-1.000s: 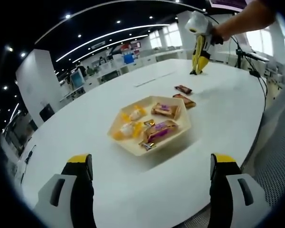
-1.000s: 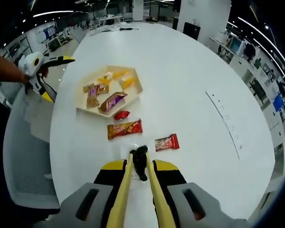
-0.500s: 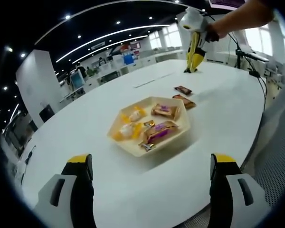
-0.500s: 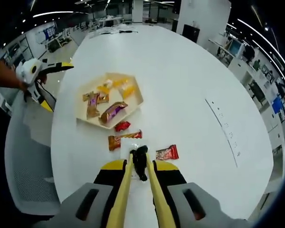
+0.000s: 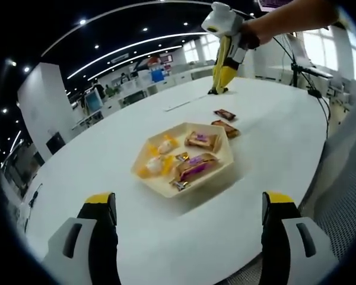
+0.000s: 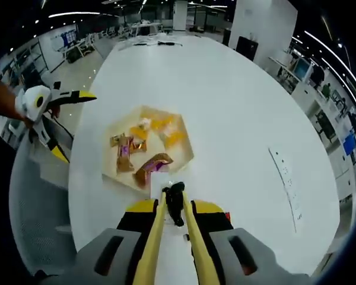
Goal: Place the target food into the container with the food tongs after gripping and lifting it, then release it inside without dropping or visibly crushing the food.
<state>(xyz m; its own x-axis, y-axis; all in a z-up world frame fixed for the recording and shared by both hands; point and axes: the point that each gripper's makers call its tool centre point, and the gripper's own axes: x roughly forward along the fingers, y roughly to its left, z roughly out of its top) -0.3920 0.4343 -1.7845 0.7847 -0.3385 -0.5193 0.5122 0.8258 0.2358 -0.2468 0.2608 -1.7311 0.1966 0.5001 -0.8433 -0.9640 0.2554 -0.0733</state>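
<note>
Overhead, the right gripper (image 6: 173, 205), jaws clamped on yellow food tongs (image 6: 151, 237), hung above the hexagonal tray (image 6: 184, 139) of wrapped snacks (image 6: 154, 166); at nine o'clock, the left gripper (image 6: 50, 110) gaped wide.

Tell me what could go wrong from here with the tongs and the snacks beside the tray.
The tongs in the right gripper hang high above the table, and in the right gripper view they cover most of the loose snacks, so aim may suffer. The nearer snack lies close beside the tray, so a grab could nudge the tray.
</note>
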